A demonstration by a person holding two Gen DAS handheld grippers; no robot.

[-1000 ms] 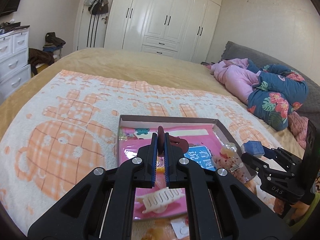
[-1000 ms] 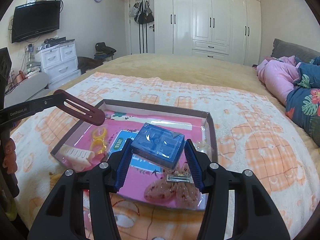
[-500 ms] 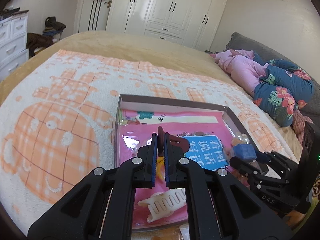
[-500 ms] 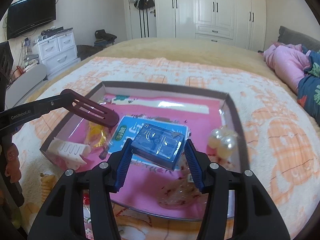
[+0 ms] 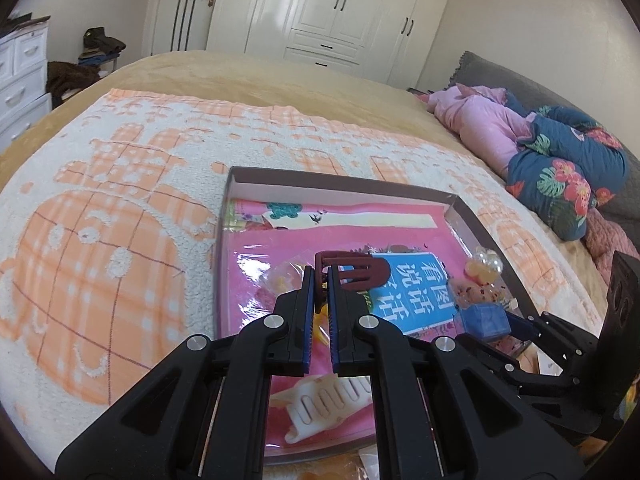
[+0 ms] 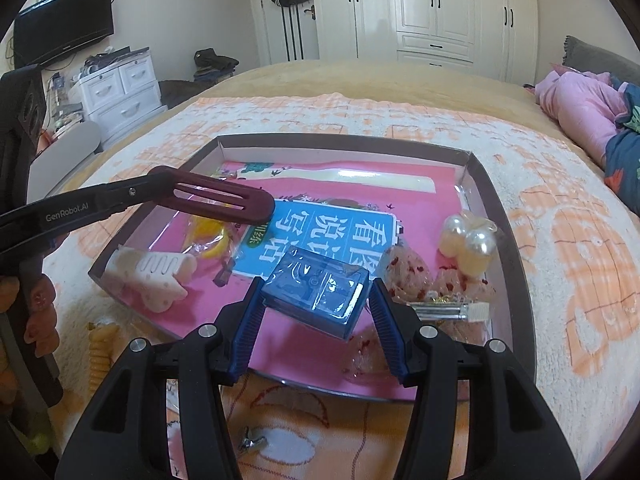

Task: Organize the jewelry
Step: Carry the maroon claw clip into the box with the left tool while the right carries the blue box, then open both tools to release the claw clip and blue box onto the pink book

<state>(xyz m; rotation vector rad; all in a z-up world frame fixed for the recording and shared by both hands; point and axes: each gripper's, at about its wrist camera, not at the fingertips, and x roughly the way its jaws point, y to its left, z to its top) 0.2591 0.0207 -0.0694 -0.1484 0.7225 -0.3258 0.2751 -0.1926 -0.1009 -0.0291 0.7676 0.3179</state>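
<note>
My left tool (image 5: 319,280) clamps the maroon slotted hair clip (image 5: 352,274); my right tool (image 6: 316,300) grips the blue plastic box (image 6: 316,294), both over the shallow cardboard tray (image 6: 344,142) ahead. Several pieces are in; loose bits below me remain.

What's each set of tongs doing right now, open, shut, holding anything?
Left tongs: shut on the dark red hair clip, over the tray.
Right tongs: shut on the blue transparent box, above the tray.

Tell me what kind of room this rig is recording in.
Almost certainly a home bedroom: the tray sits on a bed under an orange-patterned blanket, with white wardrobes along the far wall, a white dresser and wall TV at left.
</note>
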